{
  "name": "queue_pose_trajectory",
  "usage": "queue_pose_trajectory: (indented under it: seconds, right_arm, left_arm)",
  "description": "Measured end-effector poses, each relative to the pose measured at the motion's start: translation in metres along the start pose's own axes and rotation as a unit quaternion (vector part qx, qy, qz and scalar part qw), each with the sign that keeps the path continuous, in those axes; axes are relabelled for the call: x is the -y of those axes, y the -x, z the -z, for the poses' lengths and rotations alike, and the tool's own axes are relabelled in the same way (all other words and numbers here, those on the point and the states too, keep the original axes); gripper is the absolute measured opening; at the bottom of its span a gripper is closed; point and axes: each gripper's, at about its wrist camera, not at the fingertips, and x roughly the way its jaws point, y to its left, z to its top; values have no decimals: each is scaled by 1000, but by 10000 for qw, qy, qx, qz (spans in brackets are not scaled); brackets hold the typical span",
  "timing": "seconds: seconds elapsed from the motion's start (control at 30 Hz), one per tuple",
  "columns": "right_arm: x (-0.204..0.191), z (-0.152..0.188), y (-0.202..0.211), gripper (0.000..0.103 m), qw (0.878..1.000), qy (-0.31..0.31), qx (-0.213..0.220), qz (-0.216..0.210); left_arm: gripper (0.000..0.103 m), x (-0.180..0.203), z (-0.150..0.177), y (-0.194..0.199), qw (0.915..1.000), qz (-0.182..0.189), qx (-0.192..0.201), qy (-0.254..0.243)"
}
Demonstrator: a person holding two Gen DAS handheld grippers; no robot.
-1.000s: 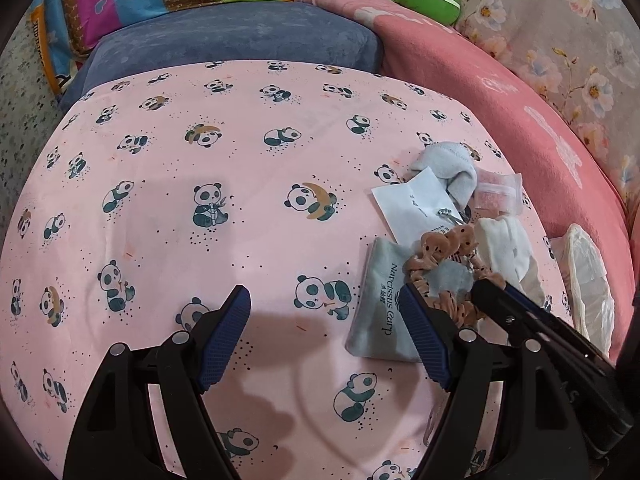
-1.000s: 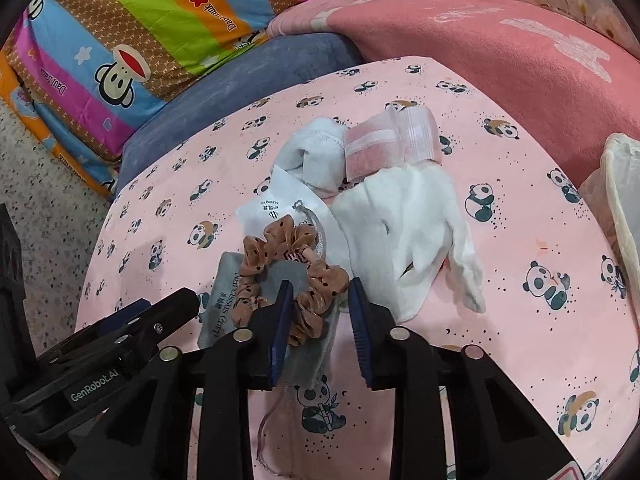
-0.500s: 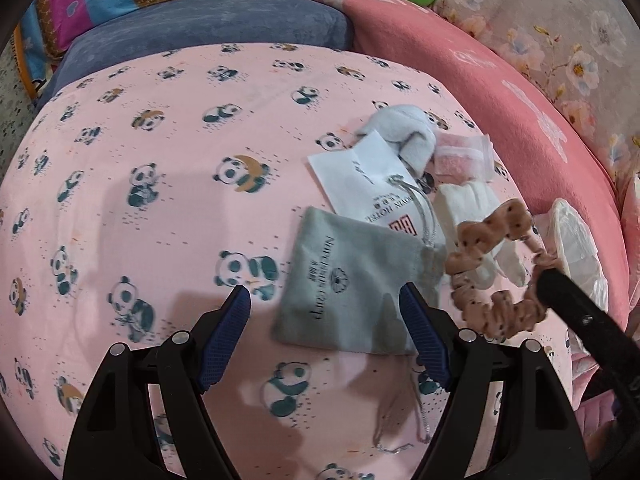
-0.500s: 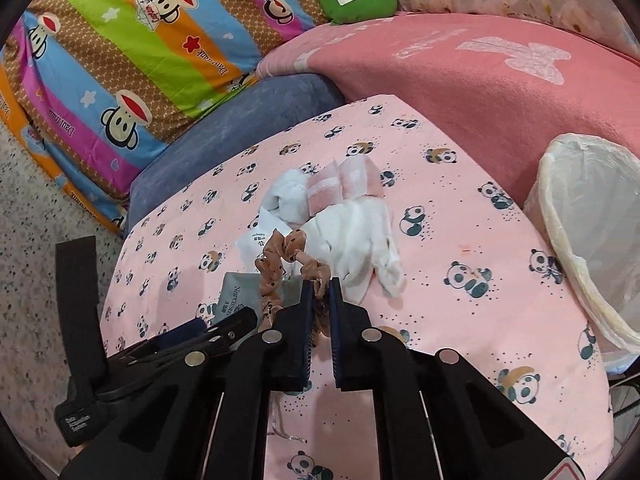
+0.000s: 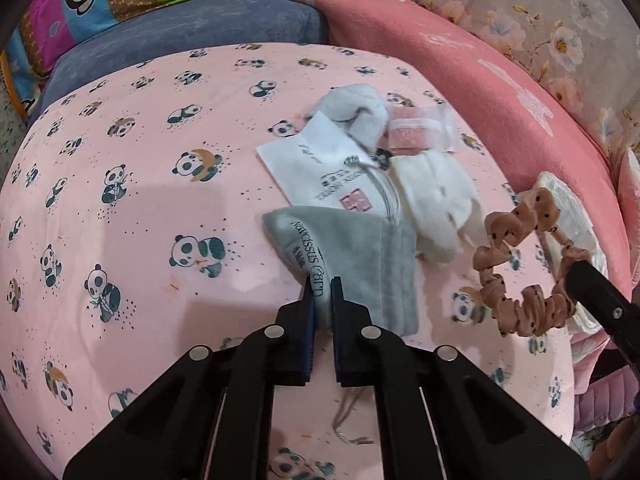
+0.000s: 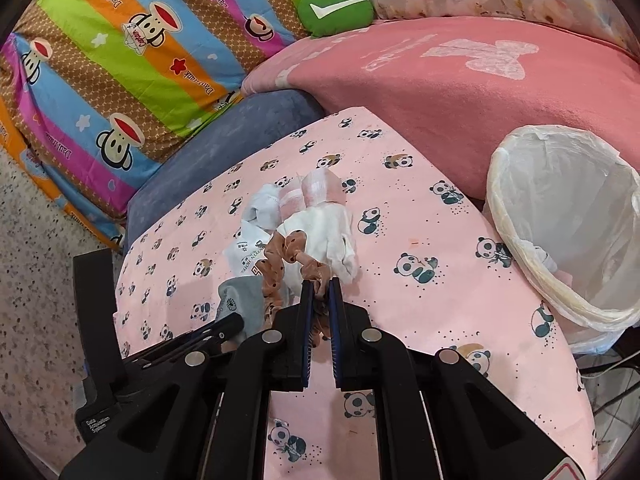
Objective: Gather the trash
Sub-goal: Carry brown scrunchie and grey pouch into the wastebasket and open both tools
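Note:
On the pink panda-print sheet lies a small pile: a grey drawstring pouch, a white printed bag, white cloths and a pink packet. My left gripper is shut on the near edge of the grey pouch. My right gripper is shut on a brown dotted scrunchie, held above the sheet; in the left wrist view the scrunchie hangs at the right. A bin lined with a white bag stands right of the bed.
A pink blanket, a blue cushion, a striped monkey-print quilt and a green pillow lie behind the sheet. Speckled floor shows at the left. The pouch's cord trails under my left gripper.
My left gripper moved onto the grey pouch and went from open to shut on it. My right gripper shut on the scrunchie, lifted it off the pile and carried it rightward.

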Motion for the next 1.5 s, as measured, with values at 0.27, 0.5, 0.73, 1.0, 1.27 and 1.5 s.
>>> queue_pose_trajectory:
  seconds: [0.27, 0.5, 0.73, 1.0, 1.27, 1.5]
  right_arm:
    - [22, -5, 37, 9, 9991, -148, 389, 86]
    - [45, -16, 67, 9, 9968, -297, 720, 194]
    - [82, -25, 102, 9, 9920, -584, 1051, 372]
    - [122, -31, 128, 9, 9864, -873, 1270, 577]
    - [171, -31, 145, 9, 9789, -1254, 1381, 838]
    - [196, -30, 148, 9, 9756, -1419, 1358, 981]
  left_arm:
    - [7, 41, -7, 36, 9987, 213, 354, -288]
    - [7, 89, -12, 61, 9948, 450, 600, -693]
    - [7, 146, -14, 76, 9875, 720, 763, -1179]
    - [7, 201, -17, 79, 9775, 975, 867, -1655]
    - [7, 241, -17, 72, 9689, 1206, 843, -1992]
    - [7, 269, -21, 66, 9621, 1383, 828, -2201]
